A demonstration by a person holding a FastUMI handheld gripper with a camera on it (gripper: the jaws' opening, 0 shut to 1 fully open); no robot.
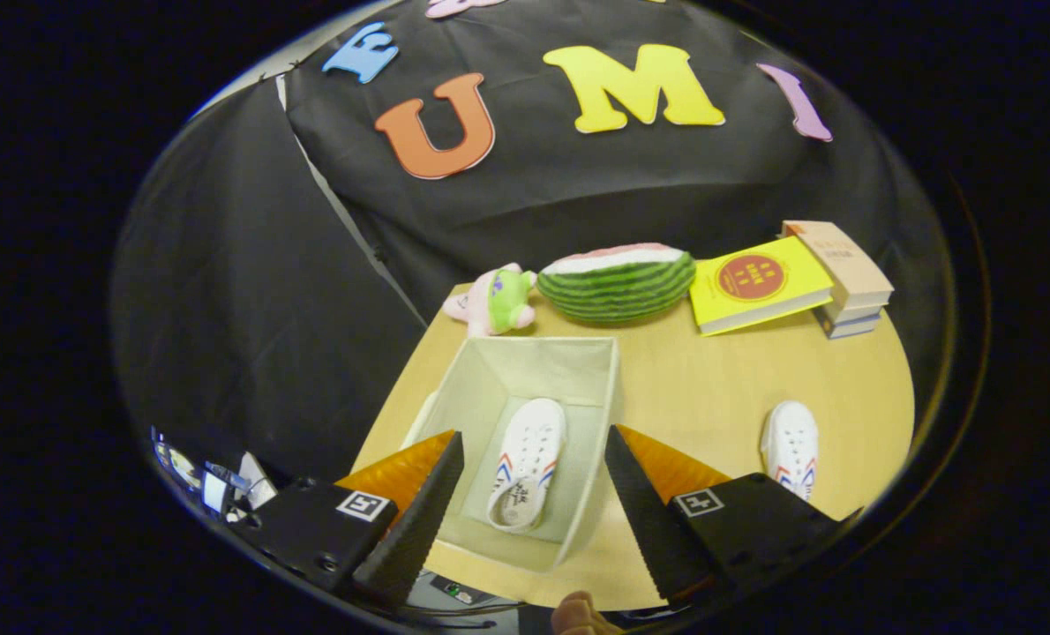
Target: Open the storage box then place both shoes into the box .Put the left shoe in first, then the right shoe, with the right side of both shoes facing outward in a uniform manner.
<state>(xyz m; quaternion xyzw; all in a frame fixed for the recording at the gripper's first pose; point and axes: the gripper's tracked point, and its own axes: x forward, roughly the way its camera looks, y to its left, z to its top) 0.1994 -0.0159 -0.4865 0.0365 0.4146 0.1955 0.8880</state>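
An open pale fabric storage box (490, 370) stands on the wooden table (710, 388), just ahead of my fingers. One white shoe (525, 472) with red and blue stripes lies inside it on the box floor, its opening toward me. The other white shoe (791, 445) rests on the table to the right of the box, beyond my right finger. My gripper (534, 454) hovers above the near end of the box, open, with nothing held; the shoe in the box shows in the gap between the fingers (423, 511).
Along the table's far edge sit a pink and green plush toy (492, 302), a watermelon-slice plush (620, 280), a yellow book (757, 284) and a stack of books (845, 275). A fingertip (578, 615) shows below the table's near edge.
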